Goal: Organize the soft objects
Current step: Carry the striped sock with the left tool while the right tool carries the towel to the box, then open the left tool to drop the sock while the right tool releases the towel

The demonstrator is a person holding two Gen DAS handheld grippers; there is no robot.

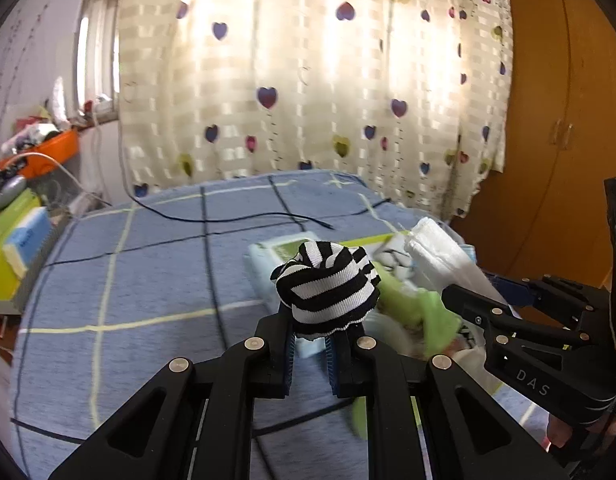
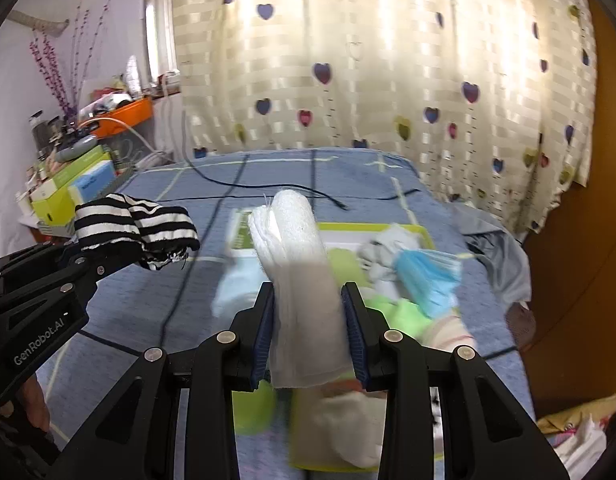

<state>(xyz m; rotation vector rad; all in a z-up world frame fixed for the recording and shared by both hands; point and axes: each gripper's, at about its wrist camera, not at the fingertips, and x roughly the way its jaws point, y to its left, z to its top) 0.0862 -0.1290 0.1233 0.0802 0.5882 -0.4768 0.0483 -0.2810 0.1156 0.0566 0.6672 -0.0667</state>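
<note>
My left gripper (image 1: 309, 344) is shut on a black-and-white striped sock (image 1: 327, 284), balled up and held above the blue checked bed (image 1: 128, 280). The sock also shows in the right wrist view (image 2: 136, 228), at the left, with the left gripper (image 2: 148, 256) under it. My right gripper (image 2: 308, 312) is shut on a rolled white towel (image 2: 300, 264) that stands up between its pads. The right gripper (image 1: 459, 300) and the towel (image 1: 439, 256) show at the right of the left wrist view. Below lie a lime-rimmed tray (image 2: 423, 236), green cloth (image 2: 403, 312), blue masks (image 2: 427, 276) and white socks (image 2: 347, 416).
A black cable (image 1: 228, 220) runs across the far bed. A heart-print curtain (image 1: 308, 80) hangs behind. A cluttered side table with boxes (image 2: 72, 188) and an orange bin (image 2: 128, 116) stands at the left. A wooden wardrobe (image 1: 567, 120) is at the right. Grey cloth (image 2: 495, 248) drapes the bed's right edge.
</note>
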